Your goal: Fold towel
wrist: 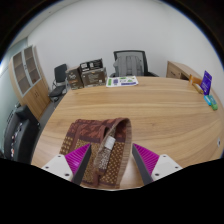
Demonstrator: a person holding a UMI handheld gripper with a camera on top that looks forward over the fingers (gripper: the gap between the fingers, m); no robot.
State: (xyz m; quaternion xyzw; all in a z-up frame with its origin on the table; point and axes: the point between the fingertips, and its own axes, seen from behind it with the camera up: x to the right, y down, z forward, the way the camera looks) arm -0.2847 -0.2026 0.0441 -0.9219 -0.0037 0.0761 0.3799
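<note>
Between the fingers, at 12 o'clock: patterned brown-red towel (100, 140), bunched in a heap on the wooden table (150, 105)
Towel position: near edge of the table, closest part runs down between the two fingers; bulk sits just ahead of them, spreading toward 10 o'clock
Towel long axis: roughly 6-to-12 for the strip between the fingers; heap beyond it lies wider, 9-to-3
Gripper (108, 160): fingers apart, magenta pads (78, 155) at either side; a light tab or label on the towel shows in the gap
Grip state: spread wide, gaps visible between pads and cloth, so not clamping; cloth lies on its own support
Key relation: towel dead ahead, no sideways offset needed; judged next move is closing on the strip, then lifting toward 12
Risk: bunched layers, may pinch more than one ply
Beyond, 12 o'clock: office chair (128, 62) behind the table's far side
At 2 o'clock: purple item (206, 82), well apart
</note>
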